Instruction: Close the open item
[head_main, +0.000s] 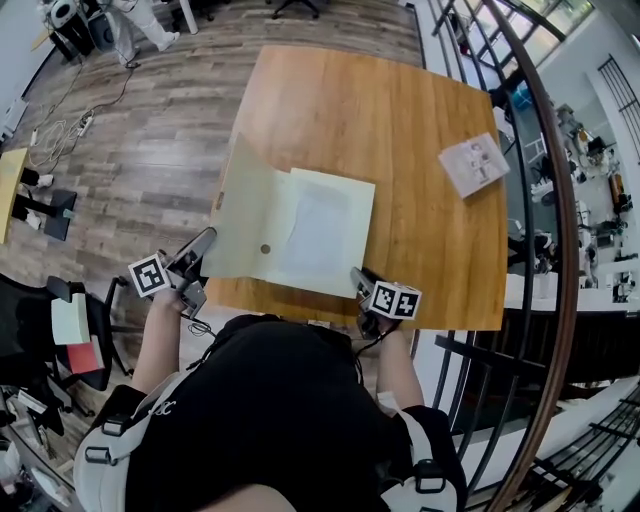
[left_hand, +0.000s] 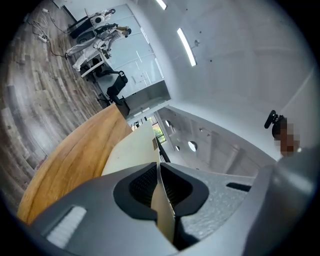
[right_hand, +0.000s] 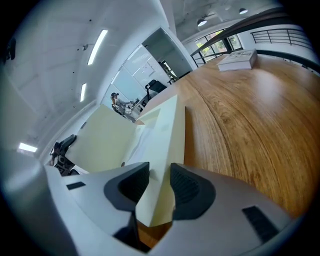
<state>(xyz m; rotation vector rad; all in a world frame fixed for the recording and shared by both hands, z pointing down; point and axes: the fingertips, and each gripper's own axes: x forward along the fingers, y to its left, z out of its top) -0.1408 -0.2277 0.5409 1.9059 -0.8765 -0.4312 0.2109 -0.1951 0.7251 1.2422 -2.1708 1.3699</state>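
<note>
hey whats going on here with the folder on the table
A person is working on a cream paper folder lying on the wooden table, using two handheld grippers. The left gripper is pinched shut on the folder's open cover, holding it out past the table's left edge. The right gripper grips the folder's near right corner. The folder is not yet closed.

Head view: camera sat above the person, looked steeply down, and took in the whole wooden table (head_main: 400, 120). Left gripper view rode close behind the left gripper (left_hand: 159, 175) and faced the far room across the table's left side; right gripper view rode close behind the right gripper (right_hand: 152, 182) and faced the far right corner. All three shared the cream folder (head_main: 300, 225); head and right gripper views shared the book (head_main: 472, 163).
</note>
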